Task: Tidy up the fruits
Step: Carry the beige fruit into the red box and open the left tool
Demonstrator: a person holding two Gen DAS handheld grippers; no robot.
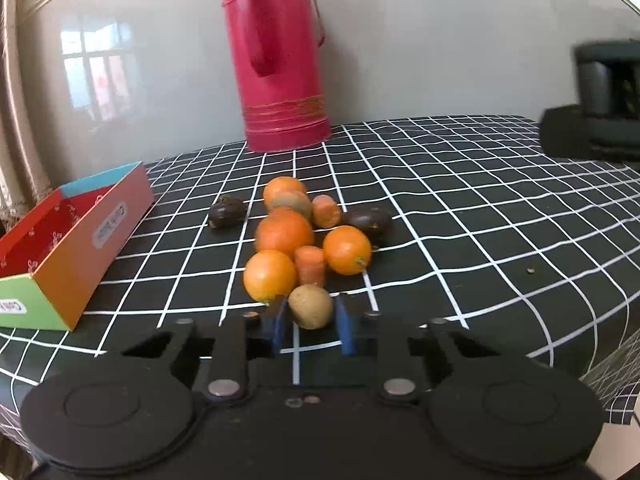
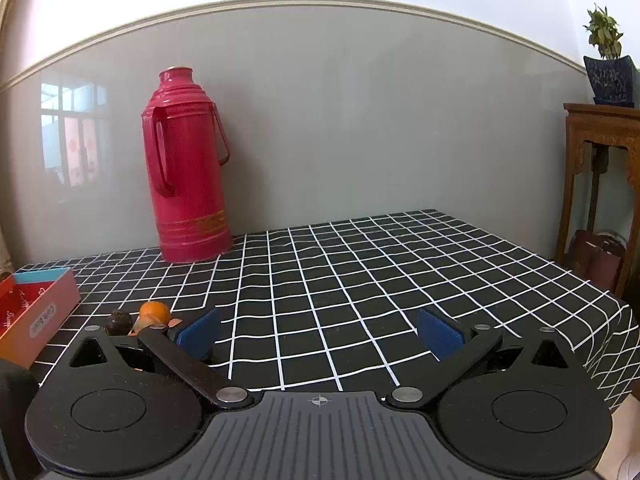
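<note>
Kiwi [image 1: 311, 306], brown and fuzzy, sits between left gripper [image 1: 310, 326] fingers, gap visible, not clamped; oranges [image 1: 284, 233] behind. Right gripper [image 2: 319, 334] spread wide, holding nothing.

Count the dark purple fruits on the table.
2. One dark fruit lies at the pile's left edge, nearest the box; the other at its right edge. More may hide behind the oranges.

Your left gripper [image 1: 310, 326] sits low, pointing toward twelve o'clock, its blue pads [image 1: 343, 330] parted with a narrow gap between them. Your right gripper [image 2: 318, 334] hovers level, jaws spread wide, nothing between them.
</note>
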